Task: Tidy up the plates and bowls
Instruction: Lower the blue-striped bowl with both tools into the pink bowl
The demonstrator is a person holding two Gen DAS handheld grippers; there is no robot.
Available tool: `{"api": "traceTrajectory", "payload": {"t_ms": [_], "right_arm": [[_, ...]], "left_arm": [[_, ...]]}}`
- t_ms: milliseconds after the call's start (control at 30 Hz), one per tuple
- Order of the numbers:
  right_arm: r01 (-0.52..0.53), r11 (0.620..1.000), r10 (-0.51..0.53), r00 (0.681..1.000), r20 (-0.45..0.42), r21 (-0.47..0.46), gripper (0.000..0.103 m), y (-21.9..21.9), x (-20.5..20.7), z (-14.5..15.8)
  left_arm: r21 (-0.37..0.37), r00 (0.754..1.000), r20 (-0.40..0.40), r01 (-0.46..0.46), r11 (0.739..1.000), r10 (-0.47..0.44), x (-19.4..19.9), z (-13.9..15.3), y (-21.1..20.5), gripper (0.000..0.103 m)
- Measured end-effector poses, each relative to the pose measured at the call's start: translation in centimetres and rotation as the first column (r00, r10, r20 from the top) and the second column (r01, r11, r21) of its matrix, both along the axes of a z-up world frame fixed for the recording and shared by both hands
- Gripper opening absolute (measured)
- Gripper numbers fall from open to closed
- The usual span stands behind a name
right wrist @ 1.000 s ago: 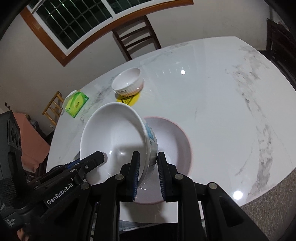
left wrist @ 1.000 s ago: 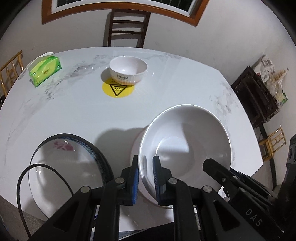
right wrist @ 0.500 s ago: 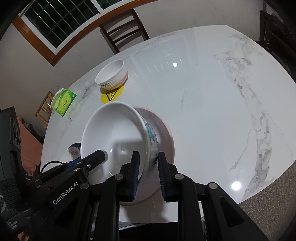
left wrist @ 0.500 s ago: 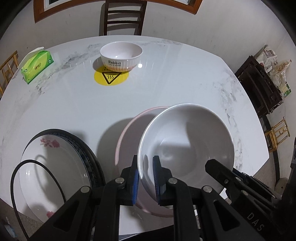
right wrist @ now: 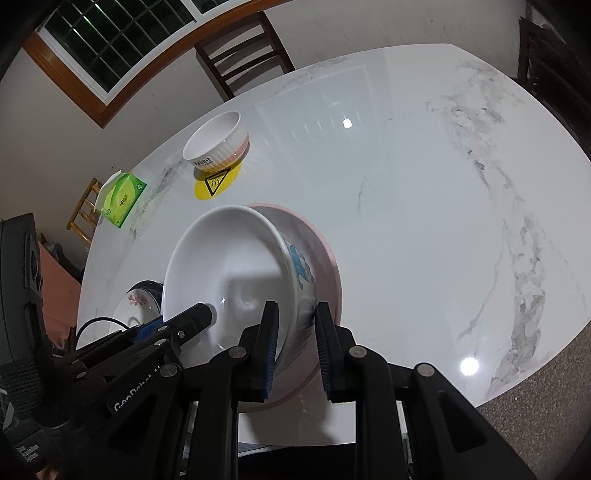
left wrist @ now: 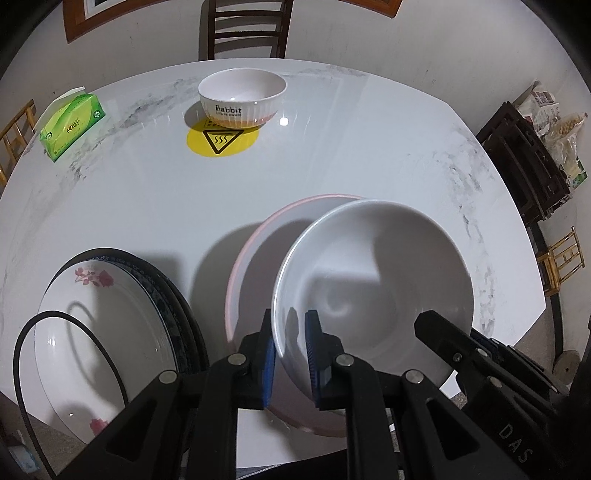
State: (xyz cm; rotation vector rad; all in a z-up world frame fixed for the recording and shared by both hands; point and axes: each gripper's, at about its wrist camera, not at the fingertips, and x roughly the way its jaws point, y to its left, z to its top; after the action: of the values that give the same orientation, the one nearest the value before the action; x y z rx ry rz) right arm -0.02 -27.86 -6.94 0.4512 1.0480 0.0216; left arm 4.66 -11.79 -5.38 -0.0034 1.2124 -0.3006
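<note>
Both grippers hold one large white bowl [left wrist: 376, 280] by its rim, over a pink-rimmed bowl [left wrist: 258, 266] on the table. My left gripper [left wrist: 290, 350] is shut on the bowl's near-left rim. My right gripper [right wrist: 295, 347] is shut on the opposite rim, where a blue picture marks the outer wall of the white bowl [right wrist: 229, 266]. The white bowl sits tilted inside the pink-rimmed bowl [right wrist: 327, 266]; whether they touch is unclear. A stack of plates [left wrist: 99, 325], floral one on top, lies at the near left. A small ribbed bowl [left wrist: 242, 98] marked "Rabbit" stands far back.
A yellow round warning sticker [left wrist: 221, 138] lies under the ribbed bowl. A green tissue box [left wrist: 72, 125] sits at the far left edge of the white marble table [left wrist: 332, 155]. A dark wooden chair [left wrist: 245, 26] stands behind the table. A black cable [left wrist: 55, 332] loops over the plates.
Both grippers have sunk with the white bowl toward the table. The pink-rimmed bowl under it now shows more, and the white bowl sits lower inside it.
</note>
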Motion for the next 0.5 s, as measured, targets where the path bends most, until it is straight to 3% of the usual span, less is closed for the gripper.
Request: {"api": "traceTrajectory", "payload": {"t_ms": [500], "right_arm": [[-0.028,0.997,0.028,1.000,-0.012,-0.067,0.021,1.1,0.3,0.0]], "left_arm": [[0.036,1.000,-0.002,0.000,0.999,0.000,0.2,-0.7,-0.3,0.015]]}}
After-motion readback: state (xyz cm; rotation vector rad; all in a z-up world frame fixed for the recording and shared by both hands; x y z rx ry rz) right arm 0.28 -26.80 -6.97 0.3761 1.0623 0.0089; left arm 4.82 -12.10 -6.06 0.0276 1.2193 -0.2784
